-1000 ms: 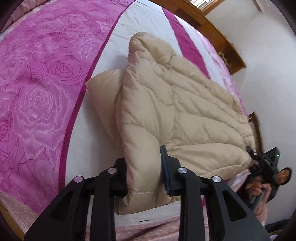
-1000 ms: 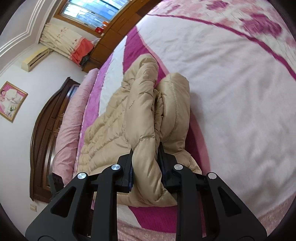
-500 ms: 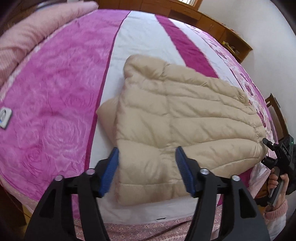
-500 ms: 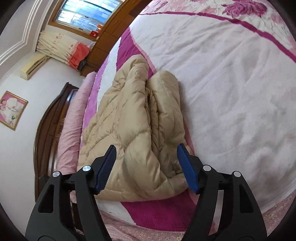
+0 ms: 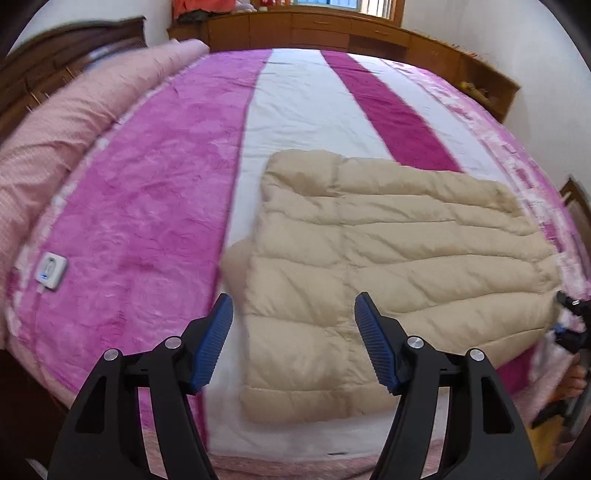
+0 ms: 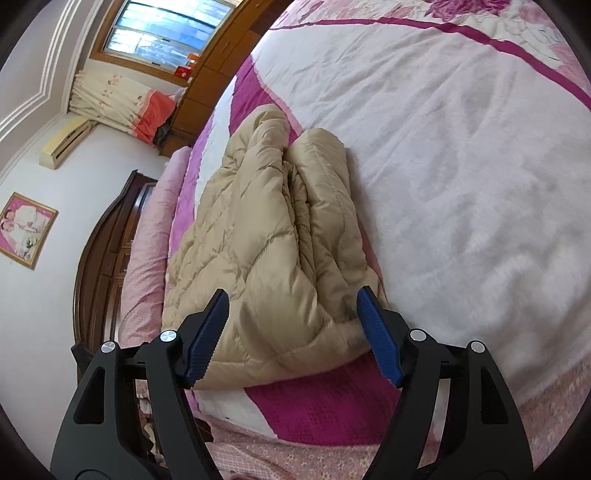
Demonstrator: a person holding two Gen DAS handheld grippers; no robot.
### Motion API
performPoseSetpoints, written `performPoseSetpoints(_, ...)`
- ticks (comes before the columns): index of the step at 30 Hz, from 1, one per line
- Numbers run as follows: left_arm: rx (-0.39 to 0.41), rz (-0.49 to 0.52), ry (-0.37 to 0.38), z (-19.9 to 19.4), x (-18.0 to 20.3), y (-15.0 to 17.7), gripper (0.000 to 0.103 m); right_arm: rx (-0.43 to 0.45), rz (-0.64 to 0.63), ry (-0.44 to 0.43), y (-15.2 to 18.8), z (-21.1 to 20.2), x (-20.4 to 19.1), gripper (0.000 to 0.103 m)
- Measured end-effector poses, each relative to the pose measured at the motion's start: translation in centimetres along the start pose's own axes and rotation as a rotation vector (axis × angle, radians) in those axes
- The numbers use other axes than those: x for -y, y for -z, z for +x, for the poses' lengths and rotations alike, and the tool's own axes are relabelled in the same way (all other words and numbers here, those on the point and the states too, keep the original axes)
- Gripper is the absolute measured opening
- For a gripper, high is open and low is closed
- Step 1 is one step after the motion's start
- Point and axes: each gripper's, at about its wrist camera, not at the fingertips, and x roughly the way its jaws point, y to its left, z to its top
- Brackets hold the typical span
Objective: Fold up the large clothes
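A beige quilted puffer jacket point(image 5: 388, 266) lies folded flat on the pink and white bed cover point(image 5: 147, 206). My left gripper point(image 5: 293, 332) is open and empty, raised above the jacket's near left corner. In the right wrist view the jacket point(image 6: 266, 243) lies lengthwise, with a folded sleeve along its right side. My right gripper point(image 6: 291, 325) is open and empty, just above the jacket's near end. The right gripper also shows at the left wrist view's right edge point(image 5: 572, 325).
A long pink pillow point(image 5: 66, 125) lies along the dark wooden headboard point(image 5: 55, 48). A white controller point(image 5: 51, 271) rests on the cover at the left. Wooden cabinets point(image 5: 332, 29) line the far wall under a window point(image 6: 159, 33).
Both grippers were shut on the jacket's edges one second ago. They opened, let it go and drew back and up. The jacket now lies flat on the bed.
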Motion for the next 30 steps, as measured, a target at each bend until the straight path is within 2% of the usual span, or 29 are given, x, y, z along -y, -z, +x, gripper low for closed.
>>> performPoseSetpoints(1, -0.003, -0.001, 0.05, -0.1, 0.3, -0.1, 0.066, 0.002, 0.017, -0.006, 0.3, -0.2, 0.0, 0.072)
performPoseSetpoints(4, -0.011, 0.033, 0.127, 0.6, 2.2, -0.3, 0.066, 0.022, 0.076, -0.021, 1.1, -0.7, 0.3, 0.073)
performPoseSetpoints(12, -0.051, 0.146, 0.247, 3.4, 8.1, 0.1, 0.066, 0.002, 0.05, 0.036, 1.4, 0.5, -0.2, 0.079)
performPoseSetpoints(15, -0.084, 0.185, 0.253, 5.0, 9.6, 0.6, 0.066, -0.014, 0.04, 0.053, 1.0, 1.8, -0.4, 0.08)
performPoseSetpoints(18, -0.109, 0.218, 0.219, 6.5, 10.4, 1.4, 0.063, -0.014, 0.03, 0.056, 1.0, 2.7, -0.6, 0.079)
performPoseSetpoints(20, -0.113, 0.241, 0.198, 6.9, 10.7, 1.8, 0.06, 0.003, 0.023, 0.064, 1.3, 2.6, -0.8, 0.067)
performPoseSetpoints(22, -0.12, 0.254, 0.184, 7.3, 11.0, 2.2, 0.059, 0.02, 0.012, 0.061, 1.5, 2.3, -1.0, 0.048)
performPoseSetpoints(25, -0.13, 0.269, 0.168, 7.8, 11.3, 2.6, 0.059, 0.044, -0.011, 0.022, 1.7, 1.3, -2.0, 0.029)
performPoseSetpoints(27, -0.134, 0.277, 0.156, 8.0, 11.4, 2.8, 0.059, 0.061, -0.054, -0.017, 1.8, 0.5, -3.6, 0.024)
performPoseSetpoints(30, -0.136, 0.284, 0.147, 8.1, 11.4, 2.9, 0.058, 0.068, -0.162, -0.055, 1.8, -0.3, -6.9, 0.022)
